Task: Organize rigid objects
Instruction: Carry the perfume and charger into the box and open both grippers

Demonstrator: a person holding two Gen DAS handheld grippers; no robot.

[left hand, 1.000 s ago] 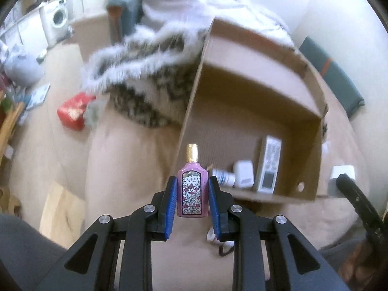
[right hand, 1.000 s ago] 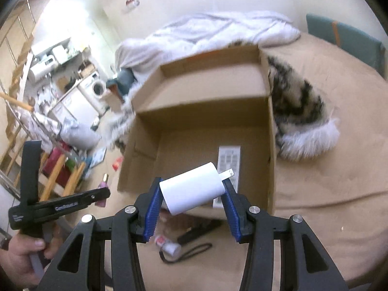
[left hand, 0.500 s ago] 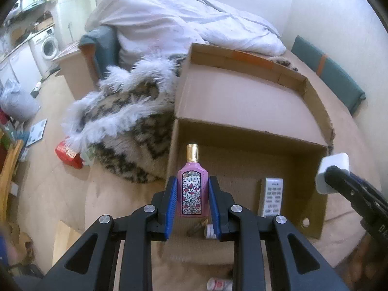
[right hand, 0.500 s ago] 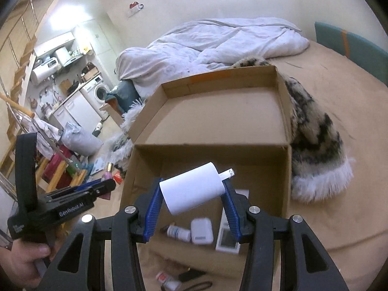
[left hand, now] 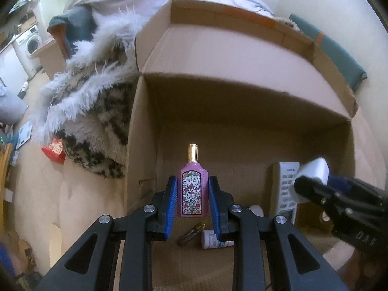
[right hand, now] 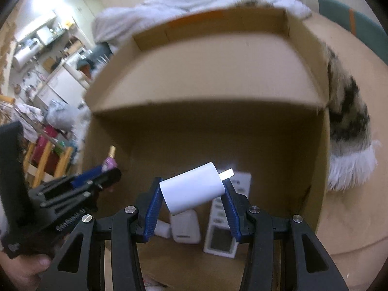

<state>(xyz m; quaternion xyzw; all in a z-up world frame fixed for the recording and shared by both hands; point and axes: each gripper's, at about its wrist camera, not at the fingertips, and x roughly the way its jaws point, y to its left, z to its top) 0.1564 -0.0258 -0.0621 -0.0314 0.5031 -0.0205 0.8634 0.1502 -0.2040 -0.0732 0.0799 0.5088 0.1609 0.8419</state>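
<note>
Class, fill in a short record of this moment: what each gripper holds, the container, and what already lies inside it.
left gripper: shut on pink perfume bottle, upright
right gripper: shut on white charger plug, tilted
container: open cardboard box on a bed
inside box: white remote control, white case, small white bottle, small dark vial
</note>
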